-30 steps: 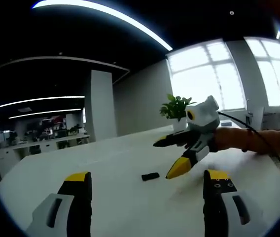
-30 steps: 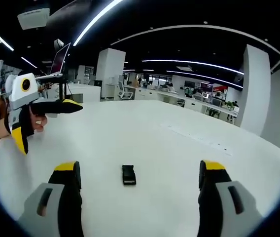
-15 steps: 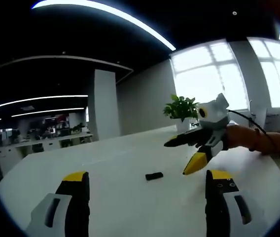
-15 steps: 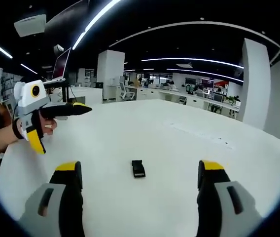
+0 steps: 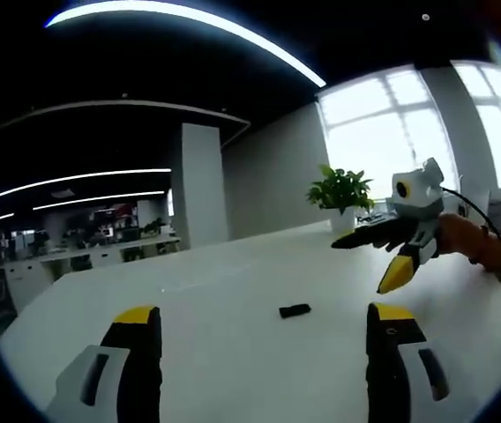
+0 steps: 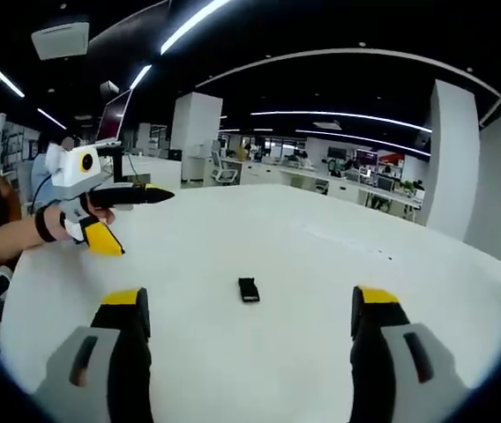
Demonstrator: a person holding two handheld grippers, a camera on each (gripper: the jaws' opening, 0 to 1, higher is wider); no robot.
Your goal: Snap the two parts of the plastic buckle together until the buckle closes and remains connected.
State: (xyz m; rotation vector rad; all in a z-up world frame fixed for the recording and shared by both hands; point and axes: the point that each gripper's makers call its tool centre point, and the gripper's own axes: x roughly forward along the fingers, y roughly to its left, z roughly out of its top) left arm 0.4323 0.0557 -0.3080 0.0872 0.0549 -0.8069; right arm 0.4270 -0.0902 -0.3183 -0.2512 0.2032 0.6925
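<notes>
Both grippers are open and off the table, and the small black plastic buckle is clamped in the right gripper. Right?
Not quite. The small black plastic buckle lies free on the white table, ahead of the open right gripper, as the right gripper view shows. The left gripper is open too, both off the table.

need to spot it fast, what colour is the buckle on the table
Black. The buckle lies on the white table, clearest in the right gripper view.

Black buckle (image 6: 249, 289) on white table (image 6: 303, 264), yellow-tipped black jaws with grey bodies, green plant (image 5: 342, 189) beyond the table
</notes>
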